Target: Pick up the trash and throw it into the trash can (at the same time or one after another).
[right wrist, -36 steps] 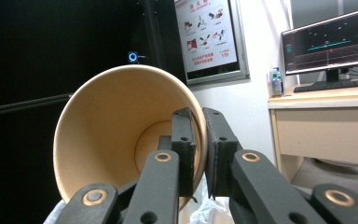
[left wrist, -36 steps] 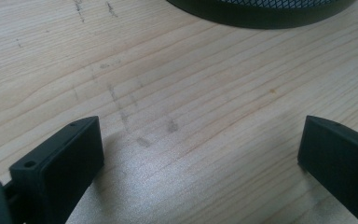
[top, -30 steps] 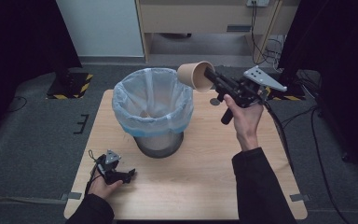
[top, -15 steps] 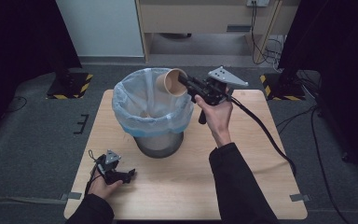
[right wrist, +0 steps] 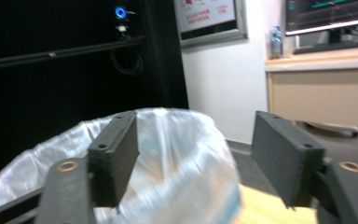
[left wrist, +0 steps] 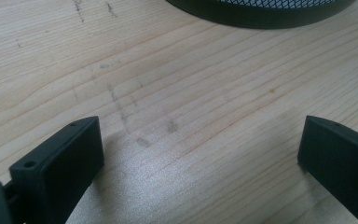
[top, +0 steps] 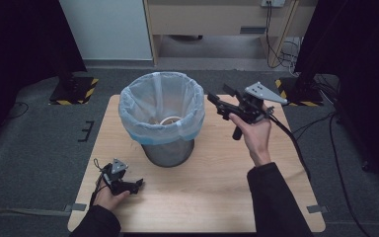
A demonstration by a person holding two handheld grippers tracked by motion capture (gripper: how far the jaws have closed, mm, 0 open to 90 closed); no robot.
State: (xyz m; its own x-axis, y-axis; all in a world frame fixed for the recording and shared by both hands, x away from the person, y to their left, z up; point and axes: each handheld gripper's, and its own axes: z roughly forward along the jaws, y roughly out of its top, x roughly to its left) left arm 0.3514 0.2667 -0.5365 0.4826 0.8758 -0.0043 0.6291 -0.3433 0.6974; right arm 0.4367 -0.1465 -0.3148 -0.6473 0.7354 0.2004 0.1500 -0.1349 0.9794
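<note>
- Two grippers on record; we list each with what lies around it.
- Right gripper [top: 217, 100]: held up off the table [top: 217, 197], jaws spread wide and just opened, nothing between them. Its tips point at the bin [top: 163, 148], just beside the rim.
- Paper cup [top: 169, 120]: we see a pale round rim down inside the bin's liner [top: 128, 111], ahead of and below the right gripper's tips, apart from them.
- Left gripper [top: 135, 185]: resting low on the table, jaws spread, only bare wood between them. The bin's dark base [left wrist: 261, 14] sits ahead of it, near but not touching.
</note>
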